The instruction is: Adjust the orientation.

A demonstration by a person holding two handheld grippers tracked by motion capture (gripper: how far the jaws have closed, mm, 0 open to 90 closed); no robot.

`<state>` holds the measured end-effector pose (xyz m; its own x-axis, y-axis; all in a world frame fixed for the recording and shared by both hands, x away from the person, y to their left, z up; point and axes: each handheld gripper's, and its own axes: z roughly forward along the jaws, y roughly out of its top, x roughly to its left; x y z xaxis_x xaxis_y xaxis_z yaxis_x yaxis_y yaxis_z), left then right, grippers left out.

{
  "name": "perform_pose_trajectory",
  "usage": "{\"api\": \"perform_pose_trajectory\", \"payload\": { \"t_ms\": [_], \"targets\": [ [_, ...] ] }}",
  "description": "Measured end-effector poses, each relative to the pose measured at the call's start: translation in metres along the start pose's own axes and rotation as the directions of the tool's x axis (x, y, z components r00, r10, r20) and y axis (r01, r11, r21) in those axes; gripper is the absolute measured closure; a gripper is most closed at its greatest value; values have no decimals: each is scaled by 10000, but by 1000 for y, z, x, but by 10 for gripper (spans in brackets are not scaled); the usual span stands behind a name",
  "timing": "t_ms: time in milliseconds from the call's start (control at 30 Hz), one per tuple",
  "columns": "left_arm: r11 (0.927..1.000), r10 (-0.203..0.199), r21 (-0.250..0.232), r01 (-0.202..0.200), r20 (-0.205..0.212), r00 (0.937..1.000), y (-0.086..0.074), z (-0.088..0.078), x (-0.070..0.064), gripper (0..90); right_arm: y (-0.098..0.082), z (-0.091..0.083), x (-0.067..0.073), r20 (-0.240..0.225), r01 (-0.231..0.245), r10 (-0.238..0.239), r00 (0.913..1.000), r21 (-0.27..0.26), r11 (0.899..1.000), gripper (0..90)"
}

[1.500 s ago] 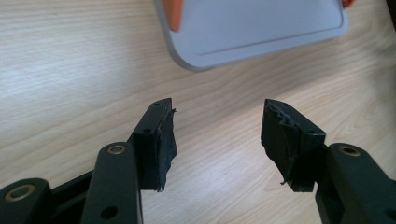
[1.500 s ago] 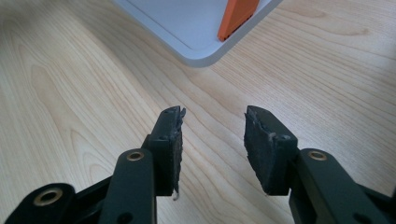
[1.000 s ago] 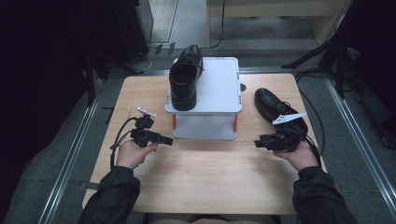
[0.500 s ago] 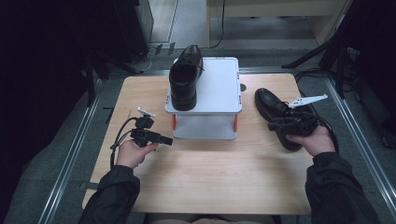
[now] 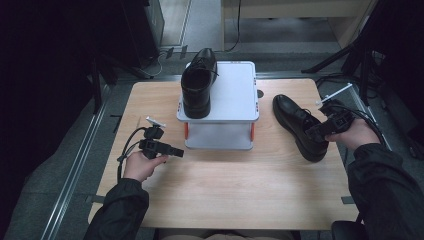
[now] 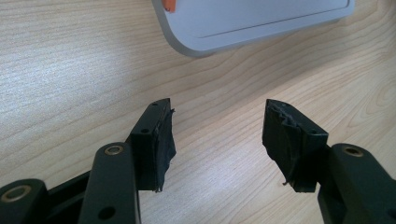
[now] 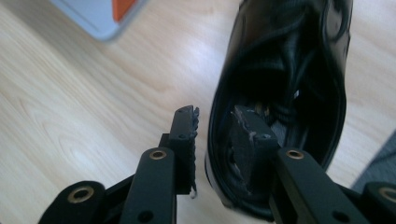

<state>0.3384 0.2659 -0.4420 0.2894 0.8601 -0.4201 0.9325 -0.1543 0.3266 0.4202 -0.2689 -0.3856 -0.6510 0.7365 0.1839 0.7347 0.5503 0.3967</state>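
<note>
L to R. My left gripper (image 5: 172, 150) sits on the table (image 5: 225, 190) in front of the white stand (image 5: 220, 107), same spot as a sec ago, no change there. In the left gripper view its jaws stand wide w/ nothing but bare wood between them; the stand's corner (image 6: 243, 23) is just ahead. Idle hand, I'd say.

Center: one black shoe (image 5: 198, 85) is already up on the stand's top, left half, toe toward me. The right half of the top is bare, prob the slot for the 2nd shoe.

Right: this is where the change is. My right gripper (image 5: 312, 132) has moved from the table edge over to the second shoe (image 5: 300, 125), which lies on the wood just right of the stand. The jaws have just been closing. In the right gripper view one finger (image 7: 247, 140) is inside the shoe's opening, the other outside, w/ the collar wall (image 7: 215, 140) between them. There's still a sliver of gap on the outer side, so not clamped yet afaict.

Meaning: the grasp on shoe 2 is nearly set. Next I'd finish the squeeze, then lift it over beside the first.
</note>
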Motion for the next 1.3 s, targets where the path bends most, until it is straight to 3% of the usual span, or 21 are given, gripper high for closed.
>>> {"api": "perform_pose_trajectory", "payload": {
  "t_ms": [233, 433, 500, 700, 833, 967, 1133, 1300],
  "targets": [
    [10000, -88, 27, 88, 49, 9999, 1, 3, 3, 435, 2, 14, 0, 217, 389, -426, 9989, 1468, 9884, 747],
    [9999, 12, 150, -11, -28, 10000, 1, 4, 4, 436, 7, 27, 4, 191, 491, -541, 9984, 2028, 9780, 783],
    [10000, 38, 84, -38, 49, 10000, 1, 3, 3, 448, 9, 31, 5, 281, 403, -473, 9985, 2113, 9766, 847],
    [10000, 8, 86, -9, 76, 10000, 1, 3, 5, 454, 15, 31, 5, 404, -224, 134, 9991, 2333, 9721, 856],
    [10000, 22, 32, -23, 211, 9998, 1, 3, 3, 461, 24, 32, 13, 425, -805, 727, 9964, 2270, 9706, 857],
    [9999, 103, 121, -108, 339, 9994, 1, 5, 1, 460, 35, 39, 23, 347, -1431, 1388, 9897, 2297, 9627, 856],
    [9998, 123, 143, -128, 346, 9993, 1, 5, 2, 460, 44, 48, 30, 313, -1777, 1753, 9840, 2398, 9544, 855],
    [9997, 122, 205, -128, 284, 9995, 0, 5, 2, 459, 43, 49, 29, 198, -1777, 1780, 9838, 2291, 9570, 849]
  ]
}}
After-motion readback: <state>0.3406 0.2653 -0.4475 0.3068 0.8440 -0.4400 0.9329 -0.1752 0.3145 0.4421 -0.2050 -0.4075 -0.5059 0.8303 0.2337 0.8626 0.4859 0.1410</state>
